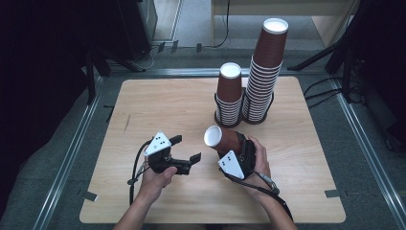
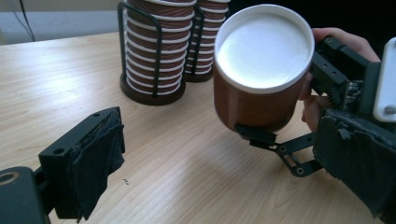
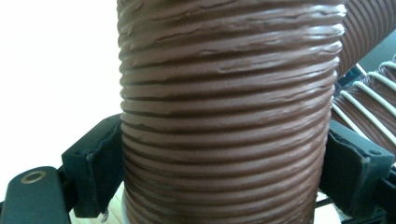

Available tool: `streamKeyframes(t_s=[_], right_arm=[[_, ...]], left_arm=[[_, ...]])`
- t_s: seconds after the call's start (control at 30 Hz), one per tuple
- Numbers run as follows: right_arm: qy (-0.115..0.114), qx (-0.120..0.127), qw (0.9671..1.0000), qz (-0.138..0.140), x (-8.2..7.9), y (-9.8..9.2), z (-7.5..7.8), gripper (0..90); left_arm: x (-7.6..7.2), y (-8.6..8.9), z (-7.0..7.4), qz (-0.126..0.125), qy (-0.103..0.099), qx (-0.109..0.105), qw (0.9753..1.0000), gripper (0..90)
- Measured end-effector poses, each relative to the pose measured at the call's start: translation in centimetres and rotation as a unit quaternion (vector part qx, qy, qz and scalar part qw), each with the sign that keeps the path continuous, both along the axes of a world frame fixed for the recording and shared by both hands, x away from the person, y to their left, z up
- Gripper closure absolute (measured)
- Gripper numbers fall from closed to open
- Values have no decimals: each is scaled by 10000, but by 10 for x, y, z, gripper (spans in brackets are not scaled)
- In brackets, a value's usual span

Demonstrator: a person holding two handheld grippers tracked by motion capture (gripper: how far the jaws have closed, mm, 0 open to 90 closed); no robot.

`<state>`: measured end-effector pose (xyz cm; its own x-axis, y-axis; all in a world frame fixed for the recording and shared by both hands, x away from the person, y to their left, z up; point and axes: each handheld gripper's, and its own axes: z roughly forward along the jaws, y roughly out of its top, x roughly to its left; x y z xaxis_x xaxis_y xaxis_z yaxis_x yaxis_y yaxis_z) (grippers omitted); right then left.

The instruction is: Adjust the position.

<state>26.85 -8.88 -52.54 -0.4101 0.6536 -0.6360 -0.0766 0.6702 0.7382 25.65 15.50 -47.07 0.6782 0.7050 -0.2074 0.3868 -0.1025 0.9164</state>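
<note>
Between the right gripper's (image 1: 229, 143) jaws sits a clamped brown paper cup (image 1: 221, 139) (mouth tilted toward the left gripper (image 1: 184, 149), inside white, nothing visible in it). Beyond it, two wire holders (image 1: 229, 122) carry stacked cups (image 1: 265, 72); the left gripper gapes, holding nothing.

Brown ribbed paper cup (image 1: 222, 140), white rim leftward, tilted sideways above table.

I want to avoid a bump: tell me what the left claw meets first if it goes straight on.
Probably the brown cup held in the right claw; it lies just ahead of the open left claw. Depth is unclear.
</note>
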Motion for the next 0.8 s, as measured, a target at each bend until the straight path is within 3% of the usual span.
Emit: streamKeyframes(t_s=[0.33, 0.8], right_arm=[[-304, -368, 9987, 157, -5, 9, -4, 121], [-521, -463, 9945, 784, -21, 28, 0, 119]], left_arm=[[-3, -5, 4, -139, -10, -36, 9999, 23], [-4, -11, 4, -216, 89, 34, 9997, 52]])
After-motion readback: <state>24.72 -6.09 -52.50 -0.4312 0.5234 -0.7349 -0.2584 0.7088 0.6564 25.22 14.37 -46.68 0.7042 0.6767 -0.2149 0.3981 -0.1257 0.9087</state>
